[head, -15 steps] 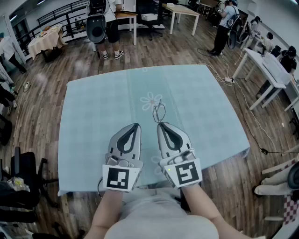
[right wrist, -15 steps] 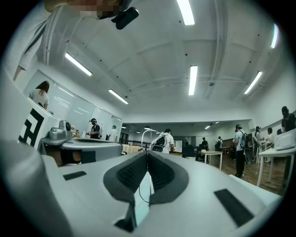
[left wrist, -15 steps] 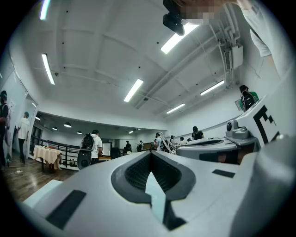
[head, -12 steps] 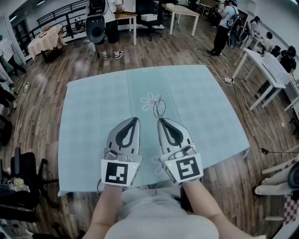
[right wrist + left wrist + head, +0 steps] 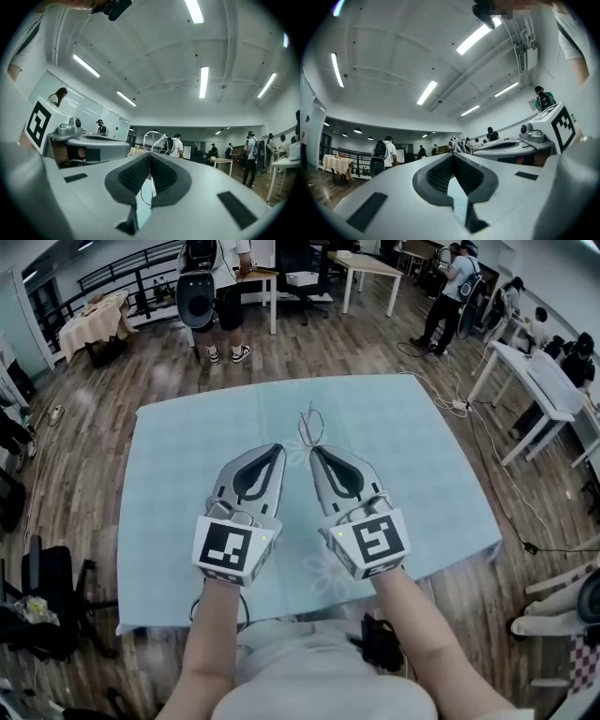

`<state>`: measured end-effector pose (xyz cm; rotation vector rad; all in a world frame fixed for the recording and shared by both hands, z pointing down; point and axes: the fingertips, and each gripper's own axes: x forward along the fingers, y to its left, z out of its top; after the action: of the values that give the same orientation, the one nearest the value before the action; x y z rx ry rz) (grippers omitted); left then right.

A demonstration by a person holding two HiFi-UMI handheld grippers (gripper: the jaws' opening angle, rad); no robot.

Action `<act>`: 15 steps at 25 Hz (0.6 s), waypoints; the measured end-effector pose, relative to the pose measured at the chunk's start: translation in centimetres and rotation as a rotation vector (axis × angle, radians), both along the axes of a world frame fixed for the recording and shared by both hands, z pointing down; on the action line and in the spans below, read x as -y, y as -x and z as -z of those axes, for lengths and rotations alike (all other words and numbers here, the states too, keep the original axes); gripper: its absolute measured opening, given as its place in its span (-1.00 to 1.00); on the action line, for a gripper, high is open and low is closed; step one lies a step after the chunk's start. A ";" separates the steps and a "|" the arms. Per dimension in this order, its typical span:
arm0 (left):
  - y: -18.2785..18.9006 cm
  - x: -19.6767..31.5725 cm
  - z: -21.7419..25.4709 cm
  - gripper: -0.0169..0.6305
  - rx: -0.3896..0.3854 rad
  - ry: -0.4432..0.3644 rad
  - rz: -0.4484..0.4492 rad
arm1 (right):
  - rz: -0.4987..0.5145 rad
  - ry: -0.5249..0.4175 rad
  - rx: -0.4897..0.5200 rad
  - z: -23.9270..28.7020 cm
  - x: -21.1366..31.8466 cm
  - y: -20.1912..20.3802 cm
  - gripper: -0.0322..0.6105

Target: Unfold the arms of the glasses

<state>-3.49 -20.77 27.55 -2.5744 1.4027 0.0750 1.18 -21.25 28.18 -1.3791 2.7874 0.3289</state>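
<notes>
Jaws of the right gripper pinch the glasses, the left gripper has its own shut and empty; the unfolding seems not yet begun.

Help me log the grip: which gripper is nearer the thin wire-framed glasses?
Right. The right gripper pinches the glasses at its tips; the left gripper, shut and empty, sits just left of them.

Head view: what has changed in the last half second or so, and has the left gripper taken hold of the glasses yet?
Both grippers have risen toward the camera and moved further out over the table. The right gripper took the glasses along at its tip. Unchanged: the right gripper stays shut on the glasses. The left gripper stays shut and empty beside it, so it has not taken hold of them yet.
</notes>
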 end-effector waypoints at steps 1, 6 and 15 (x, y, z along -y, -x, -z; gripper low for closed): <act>-0.2 0.2 -0.2 -0.92 0.003 0.015 -0.021 | 0.016 0.007 0.009 0.3 0.2 0.0 -0.87; -0.2 0.7 0.0 -0.92 -0.021 0.039 -0.061 | 0.043 0.046 0.017 0.7 1.3 -0.6 -0.87; 0.0 -0.2 -0.9 -0.92 -0.020 0.040 -0.069 | 0.086 0.144 0.064 -0.3 1.6 -1.0 -0.87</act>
<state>-3.44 -20.59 28.43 -2.6624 1.3350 0.0841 2.13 -22.86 28.53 -1.2653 2.8559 0.0822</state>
